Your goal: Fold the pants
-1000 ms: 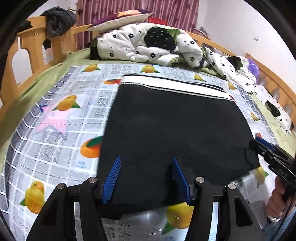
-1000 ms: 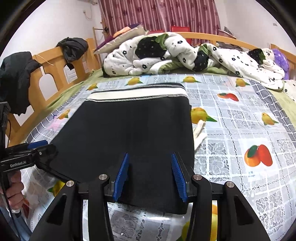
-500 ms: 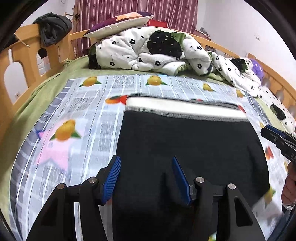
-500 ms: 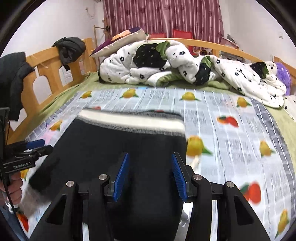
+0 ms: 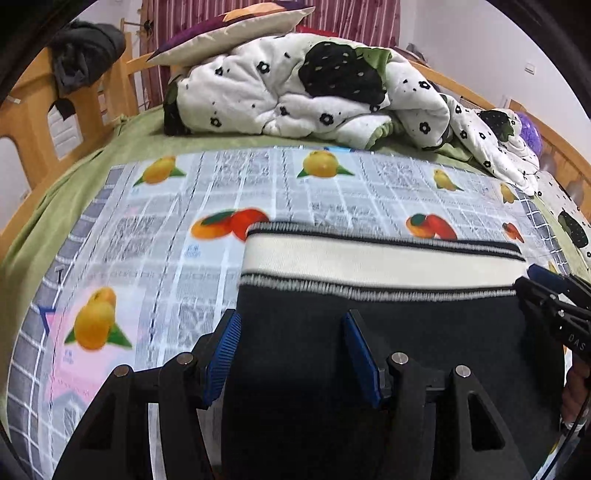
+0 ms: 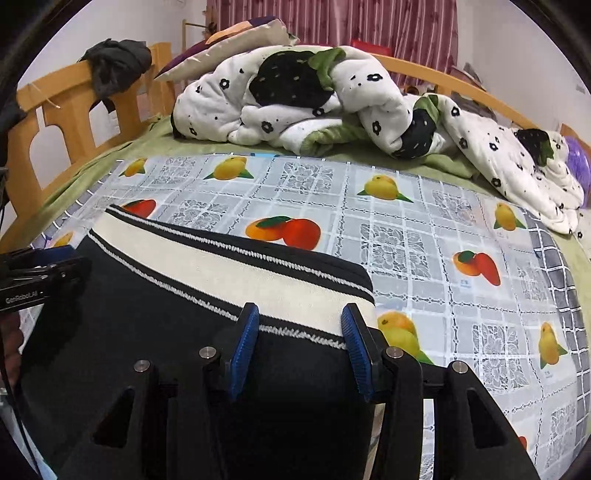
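Observation:
Black pants (image 5: 424,325) with a white, black-striped waistband (image 5: 369,258) lie on the fruit-patterned cloth (image 5: 155,236) on the bed. My left gripper (image 5: 290,321) is shut on the pants' left part; black cloth fills the gap between its blue pads and runs down under it. My right gripper (image 6: 300,314) grips the right part of the pants (image 6: 147,321), its tips just short of the waistband (image 6: 221,266). Each gripper shows at the edge of the other's view: the right gripper (image 5: 546,291) and the left gripper (image 6: 48,269).
A rumpled white quilt with black flowers (image 5: 295,92) and a pillow (image 5: 229,29) lie at the far end of the bed. Wooden rails (image 5: 29,110) run along the left side, with dark clothes (image 5: 85,48) hung over them. A hand (image 5: 574,387) holds the right gripper.
Both grippers have moved forward toward the waistband, carrying the near black edge of the pants with them. The waistband now lies much closer to the fingertips.

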`<state>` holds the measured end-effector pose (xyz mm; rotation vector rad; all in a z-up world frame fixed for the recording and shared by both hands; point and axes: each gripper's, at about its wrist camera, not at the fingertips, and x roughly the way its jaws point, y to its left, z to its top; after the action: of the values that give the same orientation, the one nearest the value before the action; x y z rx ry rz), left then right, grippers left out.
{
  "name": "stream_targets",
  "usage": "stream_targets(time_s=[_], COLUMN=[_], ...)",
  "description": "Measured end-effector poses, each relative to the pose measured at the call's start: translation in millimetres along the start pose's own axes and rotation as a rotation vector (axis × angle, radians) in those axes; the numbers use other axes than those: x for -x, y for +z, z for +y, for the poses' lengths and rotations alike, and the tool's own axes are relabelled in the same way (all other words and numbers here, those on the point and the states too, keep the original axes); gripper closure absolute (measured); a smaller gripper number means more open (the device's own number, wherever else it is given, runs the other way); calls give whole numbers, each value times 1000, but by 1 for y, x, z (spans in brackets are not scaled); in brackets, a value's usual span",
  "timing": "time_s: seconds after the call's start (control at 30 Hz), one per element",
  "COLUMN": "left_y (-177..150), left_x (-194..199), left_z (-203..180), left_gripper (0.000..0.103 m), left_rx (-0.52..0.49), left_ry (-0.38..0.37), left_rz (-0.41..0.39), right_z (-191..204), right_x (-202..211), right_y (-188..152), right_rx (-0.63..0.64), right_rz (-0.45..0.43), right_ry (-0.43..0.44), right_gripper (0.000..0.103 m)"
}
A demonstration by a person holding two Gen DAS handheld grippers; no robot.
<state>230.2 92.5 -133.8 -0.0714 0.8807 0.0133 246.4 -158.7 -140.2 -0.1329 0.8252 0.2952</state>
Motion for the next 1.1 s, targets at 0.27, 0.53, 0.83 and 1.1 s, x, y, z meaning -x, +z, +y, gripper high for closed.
stream_targets(time_s=[0.27,0.53,0.83,1.1], left_y=[3,-46,-114,-150], left_x=[-11,20,91,157], left_z=[1,15,1,-14], left_gripper=[41,38,38,38], left_rx=[-20,77,117,78], left_ry=[-13,-33,23,29], left_rz=[29,140,182,129], right_z=[-1,-8,2,7], right_x=[-2,41,107,183], right_y=[-3,-36,-101,-131], right_rx=[7,-29,-87,-130], right_rz=[-10,13,80,-2], right_ry=[3,-16,-12,-38], right_gripper=[56,56,56,56])
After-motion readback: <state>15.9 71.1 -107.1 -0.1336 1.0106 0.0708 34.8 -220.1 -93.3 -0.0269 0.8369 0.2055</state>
